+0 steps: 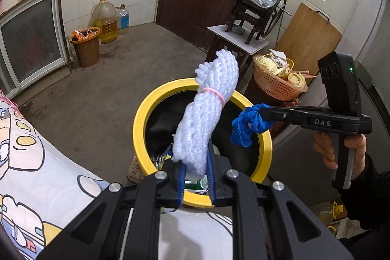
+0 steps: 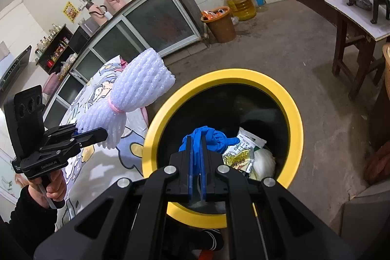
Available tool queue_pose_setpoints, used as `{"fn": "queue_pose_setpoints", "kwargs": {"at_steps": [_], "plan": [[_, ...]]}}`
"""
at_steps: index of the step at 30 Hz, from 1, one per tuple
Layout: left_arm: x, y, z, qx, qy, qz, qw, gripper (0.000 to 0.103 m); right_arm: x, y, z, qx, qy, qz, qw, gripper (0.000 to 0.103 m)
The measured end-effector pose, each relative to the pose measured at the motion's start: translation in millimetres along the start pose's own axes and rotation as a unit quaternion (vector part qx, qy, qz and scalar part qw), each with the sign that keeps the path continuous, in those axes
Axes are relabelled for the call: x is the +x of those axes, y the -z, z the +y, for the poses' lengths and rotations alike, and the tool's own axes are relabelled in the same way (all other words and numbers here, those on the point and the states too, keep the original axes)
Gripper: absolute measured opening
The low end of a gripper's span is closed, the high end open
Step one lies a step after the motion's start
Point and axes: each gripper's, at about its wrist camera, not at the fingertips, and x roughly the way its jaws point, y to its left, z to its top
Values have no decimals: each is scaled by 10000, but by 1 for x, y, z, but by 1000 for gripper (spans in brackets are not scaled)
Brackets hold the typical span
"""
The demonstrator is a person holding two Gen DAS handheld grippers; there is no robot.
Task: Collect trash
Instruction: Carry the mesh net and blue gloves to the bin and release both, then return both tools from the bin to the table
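At frame centre, the left gripper (image 1: 196, 174) clamps the white foam net bundle (image 1: 207, 111); the right gripper (image 2: 197, 152) pinches the blue glove (image 2: 212, 138) over the yellow-rimmed bin (image 2: 280, 87).

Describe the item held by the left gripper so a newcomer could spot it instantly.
Start at the yellow-rimmed trash bin in the middle of the floor. Just above its opening, the left gripper clamps a white foam net bundle by its lower end. Unlike the crumpled blue glove that the right gripper holds beside it, the bundle is pale, mesh-textured and cinched at the middle by a pink rubber band.
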Motion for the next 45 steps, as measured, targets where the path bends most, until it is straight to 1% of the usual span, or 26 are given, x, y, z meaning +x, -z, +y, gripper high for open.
{"fn": "queue_pose_setpoints", "kwargs": {"at_steps": [9, 11, 12, 13, 14, 15, 16, 17, 18, 20, 21, 22, 25, 26, 28, 29, 31, 33, 34, 35, 37, 38, 40, 42, 45], "plan": [[17, -9, -1, -115, -64, 133, 9998, 14, 4, 3, -10, 160, 53, 112, 9998, 7], [19, -10, 0, -210, -152, 158, 9995, 24, 6, 2, -14, 224, 44, 170, 9996, 7], [19, -11, 2, -282, -154, 148, 9994, 40, 8, 2, -16, 287, 47, 241, 9993, 12], [19, -11, 3, -347, -192, 122, 9991, 63, 8, 1, -17, 327, 90, 274, 9990, 17], [17, -11, 5, -425, -252, 61, 9988, 71, 8, 2, -20, 370, 170, 284, 9988, 35], [15, -11, 6, -467, -257, 12, 9986, 75, 7, 3, -23, 426, 223, 265, 9985, 57], [13, -11, 8, -526, -219, -26, 9984, 76, 6, 4, -26, 500, 240, 227, 9982, 59], [11, -11, 10, -580, -202, -46, 9981, 77, 4, 4, -29, 548, 256, 212, 9979, 57], [8, -11, 12, -672, -227, -69, 9975, 80, 3, 4, -30, 534, 274, 219, 9980, 56], [-1, -9, 17, -812, -333, -149, 9960, 82, -2, 6, -31, 519, 305, 152, 9981, 56], [-5, -8, 19, -838, -354, -195, 9957, 84, -5, 6, -30, 488, 315, 124, 9982, 56], [-12, -7, 21, -866, -448, -262, 9949, 88, -8, 6, -29, 459, 309, 99, 9984, 56], [-32, 1, 25, -794, -769, -410, 9930, 90, -16, 5, -24, 356, 209, -48, 9991, 56], [-43, 7, 26, -732, -970, -469, 9915, 91, -21, 4, -20, 287, 115, -117, 9995, 57], [-61, 17, 30, -618, -1251, -567, 9886, 93, -25, 4, -13, 135, 9, -213, 9997, 57], [-70, 23, 32, -572, -1378, -608, 9869, 93, -27, 4, -8, 31, -61, -262, 9996, 60], [-97, 41, 38, -536, -1666, -692, 9821, 95, -28, 3, 7, -200, -261, -337, 9989, 66], [-125, 59, 47, -514, -1947, -759, 9766, 95, -29, 2, 22, -431, -485, -375, 9972, 74], [-137, 68, 51, -496, -2090, -776, 9736, 95, -30, 2, 36, -615, -632, -417, 9952, 76], [-155, 82, 57, -466, -2334, -795, 9680, 95, -32, 3, 44, -734, -711, -441, 9938, 77], [-181, 101, 66, -459, -2695, -801, 9586, 95, -32, 4, 71, -1105, -908, -496, 9885, 81], [-201, 117, 73, -480, -2911, -813, 9520, 95, -31, 5, 87, -1295, -987, -516, 9853, 83], [-231, 140, 82, -534, -3164, -870, 9431, 95, -25, 10, 121, -1734, -1134, -448, 9773, 83], [-259, 161, 91, -594, -3339, -897, 9364, 95, -17, 18, 153, -2097, -1238, -332, 9693, 83], [-302, 197, 107, -694, -3791, -897, 9184, 95, 3, 33, 211, -2574, -1581, -53, 9533, 83]]}}
